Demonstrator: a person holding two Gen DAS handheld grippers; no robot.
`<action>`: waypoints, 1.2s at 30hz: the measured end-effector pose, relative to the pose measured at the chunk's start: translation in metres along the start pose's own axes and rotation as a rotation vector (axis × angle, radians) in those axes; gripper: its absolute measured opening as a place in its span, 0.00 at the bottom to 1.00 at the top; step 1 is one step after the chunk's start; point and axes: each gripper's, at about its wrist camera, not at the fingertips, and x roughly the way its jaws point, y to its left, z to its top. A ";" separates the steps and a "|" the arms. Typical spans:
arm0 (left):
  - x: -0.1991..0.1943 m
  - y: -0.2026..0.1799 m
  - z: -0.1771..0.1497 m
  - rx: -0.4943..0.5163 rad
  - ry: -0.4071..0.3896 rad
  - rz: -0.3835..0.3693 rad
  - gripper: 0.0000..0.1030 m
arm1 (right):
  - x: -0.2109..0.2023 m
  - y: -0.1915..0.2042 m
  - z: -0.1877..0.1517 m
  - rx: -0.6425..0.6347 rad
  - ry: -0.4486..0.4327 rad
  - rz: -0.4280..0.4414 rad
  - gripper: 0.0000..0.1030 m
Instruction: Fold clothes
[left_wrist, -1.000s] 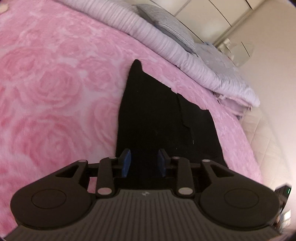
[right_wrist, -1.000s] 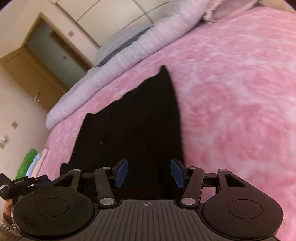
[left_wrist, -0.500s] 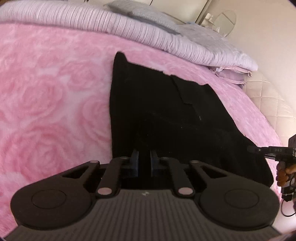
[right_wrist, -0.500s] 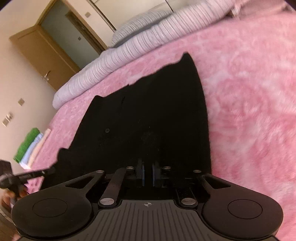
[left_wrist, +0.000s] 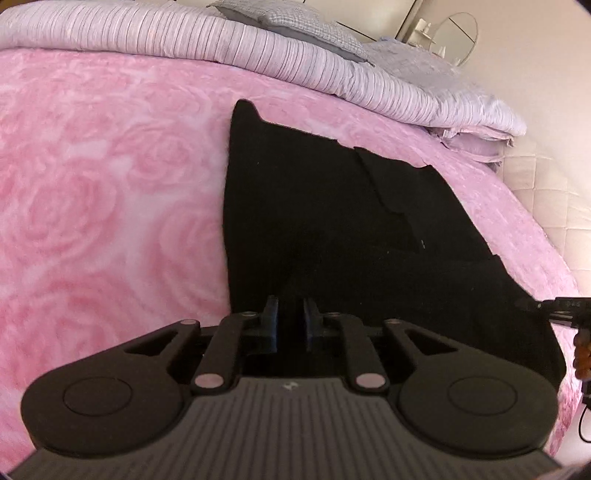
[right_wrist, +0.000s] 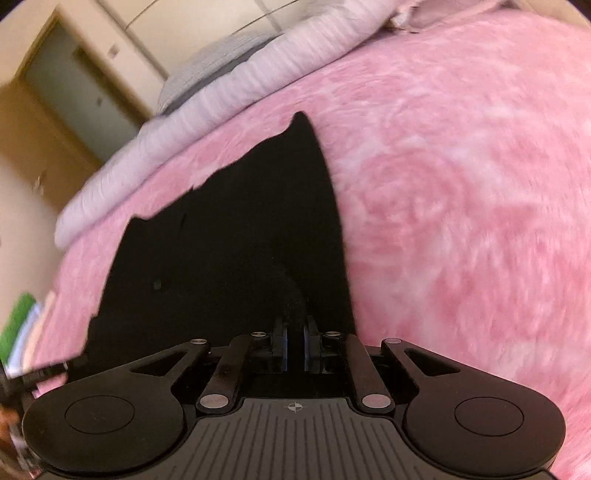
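Observation:
A black garment (left_wrist: 332, 214) lies spread on a pink rose-patterned blanket (left_wrist: 103, 206), its far corners pointing toward the pillows. My left gripper (left_wrist: 291, 317) is shut on the garment's near edge at its left side, black cloth pinched between the blue pads. In the right wrist view the same black garment (right_wrist: 236, 236) stretches away, and my right gripper (right_wrist: 294, 345) is shut on its near right edge, where the cloth bunches up into the pads. The right gripper's tip (left_wrist: 554, 306) shows at the far right of the left wrist view.
A striped lilac duvet (left_wrist: 229, 40) and grey pillows (left_wrist: 314, 29) run along the head of the bed. A round mirror (left_wrist: 450, 37) stands beyond. A wooden door (right_wrist: 48, 110) and a stack of folded coloured cloth (right_wrist: 22, 325) are at left in the right wrist view.
Both grippers went from open above the near hem to shut on it. The near edge has since lifted a little, and the right wrist view has swung and blurred.

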 end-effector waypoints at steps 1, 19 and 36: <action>-0.006 0.000 0.000 -0.003 -0.012 0.018 0.14 | -0.003 0.000 0.000 0.011 -0.004 -0.001 0.07; -0.150 0.007 -0.127 -0.608 -0.052 -0.056 0.40 | -0.128 -0.025 -0.139 0.516 -0.026 0.112 0.55; -0.102 0.012 -0.105 -0.550 -0.117 -0.020 0.12 | -0.106 -0.005 -0.095 0.464 -0.239 0.043 0.06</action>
